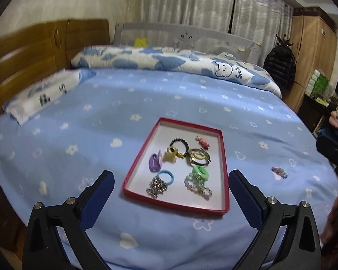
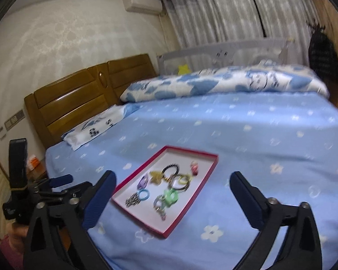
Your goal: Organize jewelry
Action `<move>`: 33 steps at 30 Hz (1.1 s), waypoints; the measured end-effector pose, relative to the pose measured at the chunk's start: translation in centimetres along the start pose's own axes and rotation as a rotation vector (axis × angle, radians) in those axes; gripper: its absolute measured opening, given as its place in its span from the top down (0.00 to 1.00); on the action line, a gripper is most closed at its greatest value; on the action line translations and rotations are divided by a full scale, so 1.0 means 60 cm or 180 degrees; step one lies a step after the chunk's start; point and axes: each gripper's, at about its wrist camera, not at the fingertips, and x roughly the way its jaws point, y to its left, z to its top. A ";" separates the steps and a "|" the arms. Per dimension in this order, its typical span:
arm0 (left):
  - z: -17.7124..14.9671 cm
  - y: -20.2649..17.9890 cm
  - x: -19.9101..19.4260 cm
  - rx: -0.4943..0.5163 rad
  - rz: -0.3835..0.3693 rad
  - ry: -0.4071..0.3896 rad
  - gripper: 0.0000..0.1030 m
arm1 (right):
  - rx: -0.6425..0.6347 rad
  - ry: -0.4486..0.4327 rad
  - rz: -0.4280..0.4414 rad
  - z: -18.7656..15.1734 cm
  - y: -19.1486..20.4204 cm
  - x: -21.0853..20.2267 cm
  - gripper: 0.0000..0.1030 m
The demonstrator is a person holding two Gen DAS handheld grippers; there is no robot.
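Note:
A red-rimmed tray (image 1: 223,157) with a white floor lies on the blue bed sheet. It holds several pieces: a black bead bracelet (image 1: 179,145), a purple hair tie (image 1: 155,162), a blue hair tie (image 1: 165,176), a silver chain piece (image 1: 157,187), a green hair tie (image 1: 200,172) and a pastel bead bracelet (image 1: 198,186). A multicoloured hair clip (image 1: 279,172) lies on the sheet right of the tray. My left gripper (image 1: 171,190) is open and empty just before the tray. My right gripper (image 2: 172,191) is open and empty over the tray (image 2: 192,199). The left gripper's body (image 2: 40,193) shows at the left of the right wrist view.
The bed (image 1: 78,135) has a blue flowered sheet, a rolled blue-and-white quilt (image 1: 169,60) at the far side and a pillow (image 1: 40,94) by the wooden headboard (image 1: 33,51). A wardrobe (image 1: 311,51) and cluttered furniture stand to the right.

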 end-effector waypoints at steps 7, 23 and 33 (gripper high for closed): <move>-0.048 -0.014 0.023 0.0040 0.0189 0.0053 0.01 | -0.0149 0.0023 -0.0227 -0.055 0.002 0.018 0.00; -0.064 -0.024 0.062 0.0028 0.0264 0.0095 0.01 | -0.0091 0.0216 -0.0419 -0.138 -0.027 0.060 0.00; -0.074 -0.021 0.060 0.0055 0.0338 -0.0007 0.01 | -0.0103 0.0238 -0.0441 -0.144 -0.026 0.064 0.00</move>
